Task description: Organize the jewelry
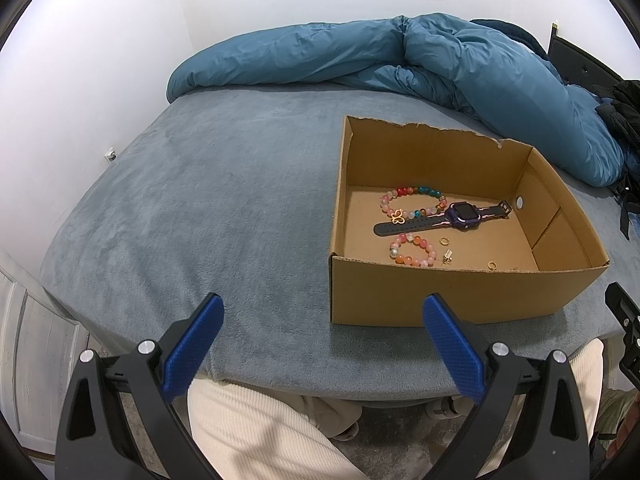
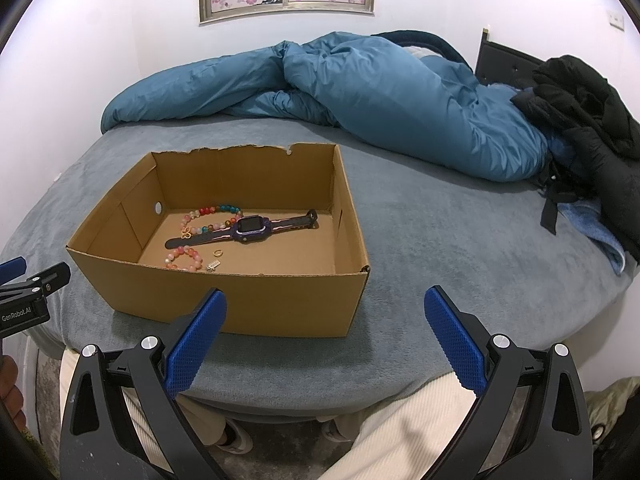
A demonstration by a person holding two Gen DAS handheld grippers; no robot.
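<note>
We find the left tool (image 1: 322,308) spread wide, empty, at lower centre; the right tool (image 2: 325,302) likewise; the cardboard box (image 1: 440,292) sits right of centre on the bed (image 1: 200,208), containing the watch (image 1: 460,216), two bead bracelets (image 1: 412,250) and small gold rings (image 1: 444,241).

The only readable text is "GenRobot.AI", printed on the left tool (image 2: 24,280) body.
</note>
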